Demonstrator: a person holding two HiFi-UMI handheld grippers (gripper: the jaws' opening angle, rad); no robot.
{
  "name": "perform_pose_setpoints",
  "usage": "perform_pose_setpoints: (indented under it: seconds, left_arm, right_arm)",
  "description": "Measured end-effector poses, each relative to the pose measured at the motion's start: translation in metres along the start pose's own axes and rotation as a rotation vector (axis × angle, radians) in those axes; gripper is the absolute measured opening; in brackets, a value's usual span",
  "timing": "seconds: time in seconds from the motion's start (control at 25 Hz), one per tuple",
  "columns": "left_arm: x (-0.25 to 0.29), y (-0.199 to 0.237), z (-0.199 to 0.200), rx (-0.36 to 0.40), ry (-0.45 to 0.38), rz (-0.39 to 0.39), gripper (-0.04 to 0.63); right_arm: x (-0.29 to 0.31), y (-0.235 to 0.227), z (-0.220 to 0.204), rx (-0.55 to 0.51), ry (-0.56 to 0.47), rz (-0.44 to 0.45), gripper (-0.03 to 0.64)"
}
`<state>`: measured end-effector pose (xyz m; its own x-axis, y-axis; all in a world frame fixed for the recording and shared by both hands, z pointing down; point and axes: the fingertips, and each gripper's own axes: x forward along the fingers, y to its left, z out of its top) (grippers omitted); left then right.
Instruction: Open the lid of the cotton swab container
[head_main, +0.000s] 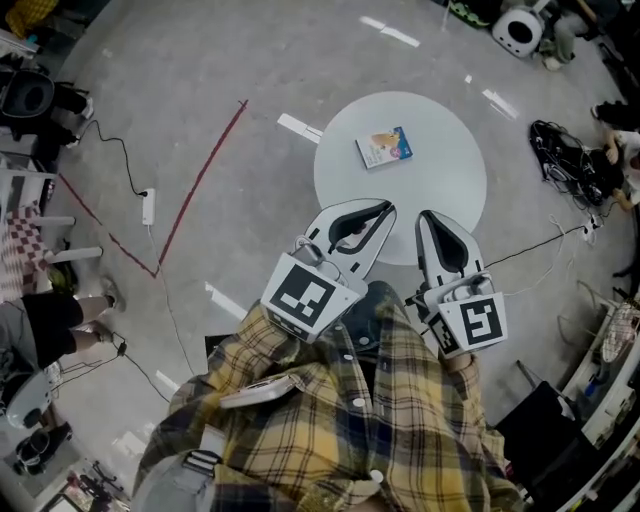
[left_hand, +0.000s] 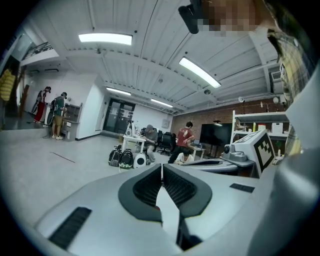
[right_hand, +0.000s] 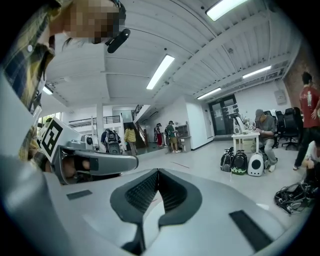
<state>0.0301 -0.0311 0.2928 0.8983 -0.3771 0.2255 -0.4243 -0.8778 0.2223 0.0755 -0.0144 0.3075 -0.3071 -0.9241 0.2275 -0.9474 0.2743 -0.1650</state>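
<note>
At the far left of the head view, a red tape line (head_main: 200, 180) and a white power strip (head_main: 148, 206) lie on the grey floor (head_main: 250, 60). Both are well apart from our work and have no part in it.

Moving right, we hold the left gripper (head_main: 386, 206) out from our plaid shirt (head_main: 330, 430), and its tip just overlaps the near edge of the round white table (head_main: 450, 130). Its own view shows the jaws pressed together with nothing between the ribbed pads. That view looks out across the room, not down at the table. We judge that we carry the gripper closed and nearly level because we are only approaching and have nothing to grasp yet.

The cotton swab container (head_main: 385, 147) lies flat on the table top, on the far side of centre and a little left, apart from both tools. It looks like a flat pack with a blue and white face. Its lid appears closed, though we cannot tell how it opens. Nothing shares the table with it, so either tool has clear access.

To the right, the right gripper (head_main: 428, 216) mirrors the left, tip over the near rim. Its jaws are likewise together and empty in its own view. We judge the pairing deliberate, with one tool to steady the pack and the other to lift the lid. Both would need to open and tip downward first.

At the far right, black cables (head_main: 565, 160) sprawl on the floor, clear of the table.
</note>
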Motion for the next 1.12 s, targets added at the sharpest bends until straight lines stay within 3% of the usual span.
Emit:
perform_pose_setpoints:
  seconds: [0.24, 0.64, 1.12]
  left_arm:
    - [0.013, 0.003, -0.007, -0.031, 0.01, -0.005, 0.029]
    - [0.018, 0.001, -0.012, -0.058, 0.011, 0.06, 0.029]
    - [0.025, 0.008, -0.036, -0.054, 0.071, 0.096, 0.029]
  right_arm:
    - [0.007, -0.009, -0.002, 0.009, 0.026, 0.01, 0.017]
    - [0.012, -0.018, -0.006, -0.005, 0.06, 0.097, 0.017]
    - [0.02, -0.019, -0.025, -0.004, 0.111, 0.165, 0.017]
